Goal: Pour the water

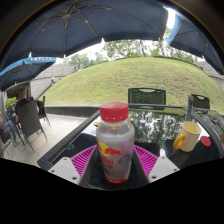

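A clear plastic bottle with a red cap and a red-and-yellow label stands upright between my fingers. My gripper is shut on the bottle, with the pink pads pressing on both sides of its lower half. A yellow cup stands on the glass table ahead and to the right of the bottle, beyond the right finger. I cannot see whether the cup holds anything.
A small red object lies just right of the cup. Dark chairs stand behind the table and off to the left. A dark umbrella is overhead, and a grassy slope lies beyond.
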A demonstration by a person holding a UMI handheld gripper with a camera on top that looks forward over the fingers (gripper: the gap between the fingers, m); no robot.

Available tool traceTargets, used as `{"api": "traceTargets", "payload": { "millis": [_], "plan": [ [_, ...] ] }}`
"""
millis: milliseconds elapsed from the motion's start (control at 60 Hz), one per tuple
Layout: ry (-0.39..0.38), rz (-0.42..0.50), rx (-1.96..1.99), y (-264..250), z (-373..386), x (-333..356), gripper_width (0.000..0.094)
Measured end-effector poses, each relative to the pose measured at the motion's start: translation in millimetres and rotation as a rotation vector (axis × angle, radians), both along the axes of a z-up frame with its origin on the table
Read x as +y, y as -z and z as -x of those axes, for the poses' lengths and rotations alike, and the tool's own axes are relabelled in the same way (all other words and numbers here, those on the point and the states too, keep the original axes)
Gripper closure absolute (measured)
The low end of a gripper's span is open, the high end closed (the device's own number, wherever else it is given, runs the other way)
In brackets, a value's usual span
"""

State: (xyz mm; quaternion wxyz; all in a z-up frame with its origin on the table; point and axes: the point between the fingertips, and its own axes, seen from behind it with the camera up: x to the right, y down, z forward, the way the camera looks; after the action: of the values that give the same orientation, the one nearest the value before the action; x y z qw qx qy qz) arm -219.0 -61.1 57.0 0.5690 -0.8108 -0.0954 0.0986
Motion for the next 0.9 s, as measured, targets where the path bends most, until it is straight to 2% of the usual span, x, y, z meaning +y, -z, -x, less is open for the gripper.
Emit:
{"api": "traceTargets", "payload": {
  "millis": [33,100,233,317,433,517,567,767,900],
  "plan": [
    [0.011,-0.001,0.005,2.4,-3.7,3.2,0.0439],
    [0.034,-0.033,0.016,-0.2,-9.8,9.0,0.0468],
    [-0.001,-0.073,0.028,-3.7,-6.7,7.6,0.0594],
    [0.006,-0.071,0.088,-5.8,-8.9,11.8,0.0609],
    [0.016,0.017,0.321,-17.7,-12.1,27.7,0.0608],
    [0.032,0.013,0.503,-43.3,-27.5,49.5,0.0609],
    [0.071,0.029,0.575,-45.7,-45.3,65.7,0.0609],
    [0.138,-0.013,1.153,-92.4,-110.5,100.6,0.0604],
    [0.144,0.078,1.545,-100.5,-132.7,106.5,0.057]
  ]
}}
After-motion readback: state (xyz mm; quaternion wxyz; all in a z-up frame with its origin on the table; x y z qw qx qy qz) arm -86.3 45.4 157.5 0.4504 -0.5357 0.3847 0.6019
